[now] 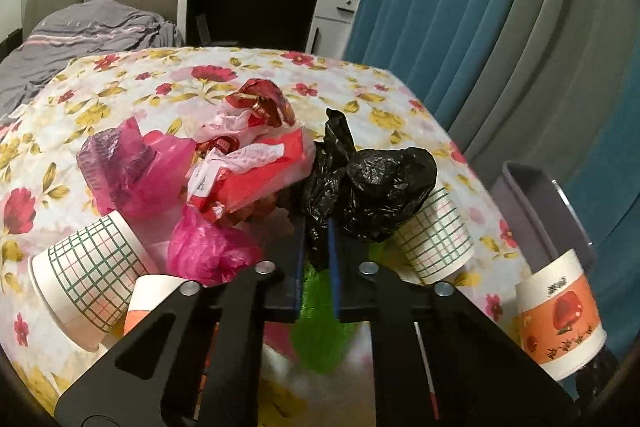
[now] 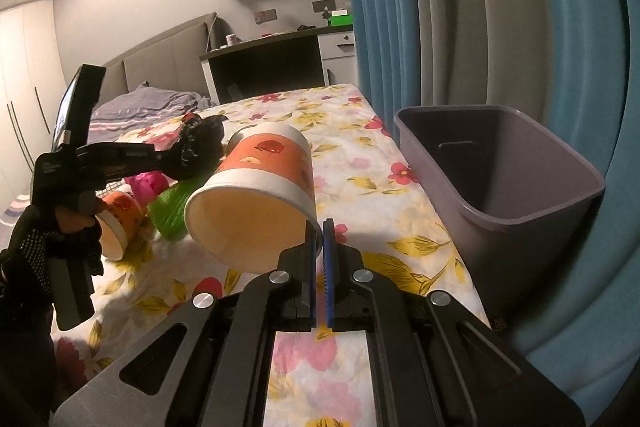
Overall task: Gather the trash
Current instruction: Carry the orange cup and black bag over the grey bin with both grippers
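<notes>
A crumpled black plastic bag (image 1: 384, 187) lies in the trash pile on the flowered tablecloth (image 1: 180, 75), and my left gripper (image 1: 316, 227) is shut on a fold of it. From the right wrist view, that left gripper (image 2: 182, 157) reaches in from the left, held by a gloved hand (image 2: 52, 243), with the black bag (image 2: 200, 141) at its tips. My right gripper (image 2: 318, 233) is shut on the rim of an orange paper cup (image 2: 264, 187), tilted mouth toward the camera above the table. The same cup (image 1: 560, 323) shows at the lower right in the left wrist view.
A grey bin (image 2: 520, 223) stands at the table's right edge, against blue and grey curtains (image 2: 460, 7). The pile holds pink bags (image 1: 132, 167), red wrappers (image 1: 248, 171), two checked cups (image 1: 88, 267) (image 1: 436, 239), a green item (image 1: 316, 311) and another orange cup (image 2: 116, 223).
</notes>
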A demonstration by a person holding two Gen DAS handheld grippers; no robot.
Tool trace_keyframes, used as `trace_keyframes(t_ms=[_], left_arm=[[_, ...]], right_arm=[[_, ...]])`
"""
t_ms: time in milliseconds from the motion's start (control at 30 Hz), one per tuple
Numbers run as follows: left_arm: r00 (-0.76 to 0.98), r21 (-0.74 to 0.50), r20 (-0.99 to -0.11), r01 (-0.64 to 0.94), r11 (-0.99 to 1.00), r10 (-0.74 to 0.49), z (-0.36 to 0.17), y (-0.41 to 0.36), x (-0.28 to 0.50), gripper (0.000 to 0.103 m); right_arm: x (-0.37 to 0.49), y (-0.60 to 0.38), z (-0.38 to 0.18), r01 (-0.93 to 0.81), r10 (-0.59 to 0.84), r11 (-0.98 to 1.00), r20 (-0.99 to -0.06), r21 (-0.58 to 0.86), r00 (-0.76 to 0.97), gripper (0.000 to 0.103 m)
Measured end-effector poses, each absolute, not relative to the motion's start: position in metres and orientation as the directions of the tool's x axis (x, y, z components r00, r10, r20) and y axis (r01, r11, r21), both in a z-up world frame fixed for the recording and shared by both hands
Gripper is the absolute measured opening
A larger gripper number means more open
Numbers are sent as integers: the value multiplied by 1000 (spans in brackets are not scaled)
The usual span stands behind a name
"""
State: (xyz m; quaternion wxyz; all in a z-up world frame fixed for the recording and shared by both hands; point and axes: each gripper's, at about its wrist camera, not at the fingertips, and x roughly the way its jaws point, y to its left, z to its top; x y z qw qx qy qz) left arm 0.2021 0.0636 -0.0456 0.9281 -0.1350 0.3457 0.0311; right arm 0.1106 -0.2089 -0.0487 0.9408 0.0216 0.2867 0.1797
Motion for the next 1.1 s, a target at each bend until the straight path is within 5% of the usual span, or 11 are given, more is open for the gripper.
trace_keyframes(t_ms=[500,1100], left_arm=[[895,-305,-434,-44,951,-98,33,82,124,3],[871,-245,-414,173,954,-264,51,-21,149,3]], right_arm=[[103,-216,-34,-313,346,938,-494,151,797,4],[111,-269,-9,-168,213,976,-440,139,873,4]])
